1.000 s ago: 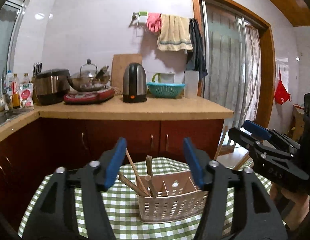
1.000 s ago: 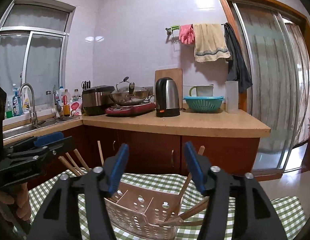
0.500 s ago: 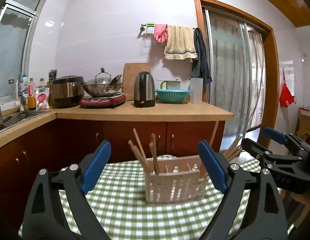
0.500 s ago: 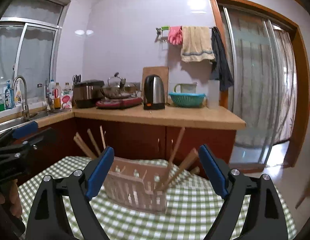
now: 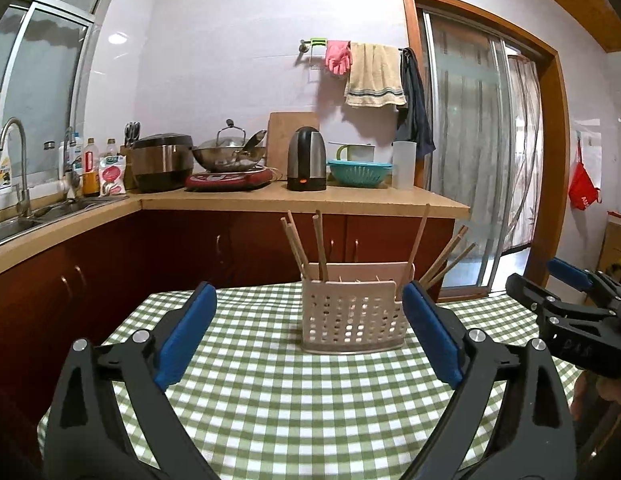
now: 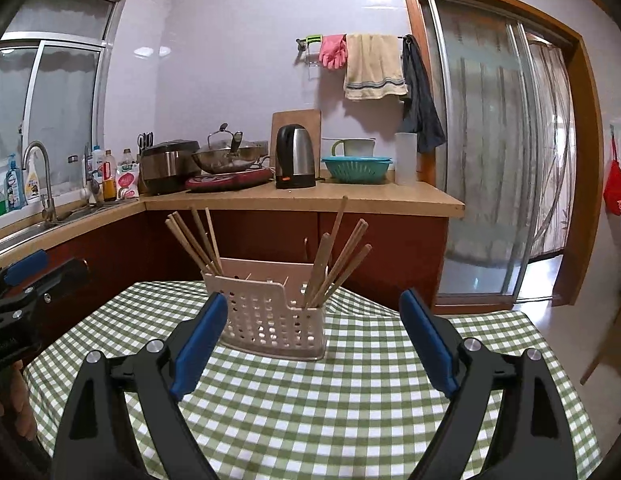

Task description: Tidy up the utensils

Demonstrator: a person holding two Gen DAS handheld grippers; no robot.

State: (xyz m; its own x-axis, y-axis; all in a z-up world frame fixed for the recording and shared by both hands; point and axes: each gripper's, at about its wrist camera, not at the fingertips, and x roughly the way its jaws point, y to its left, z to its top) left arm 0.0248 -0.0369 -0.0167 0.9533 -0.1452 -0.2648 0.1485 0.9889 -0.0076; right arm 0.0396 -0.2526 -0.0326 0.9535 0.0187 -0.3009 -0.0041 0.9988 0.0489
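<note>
A pale perforated utensil holder (image 5: 352,318) stands upright on the green checked tablecloth (image 5: 294,396). Wooden chopsticks (image 5: 306,242) stick out of its left end and more chopsticks (image 5: 446,258) lean out of its right end. The holder also shows in the right wrist view (image 6: 270,314), with chopsticks (image 6: 194,238) at its left and right ends. My left gripper (image 5: 310,334) is open and empty, a short way in front of the holder. My right gripper (image 6: 314,338) is open and empty, also in front of it.
A kitchen counter (image 5: 302,200) with a kettle (image 5: 306,160), wok, rice cooker and teal colander runs behind the table. A sink (image 5: 14,220) is at the left. A sliding glass door (image 5: 478,168) is at the right. The table edge drops off behind the holder.
Both grippers have drawn back from the holder and opened wider. The holder, close under them before, now stands farther off on the cloth.
</note>
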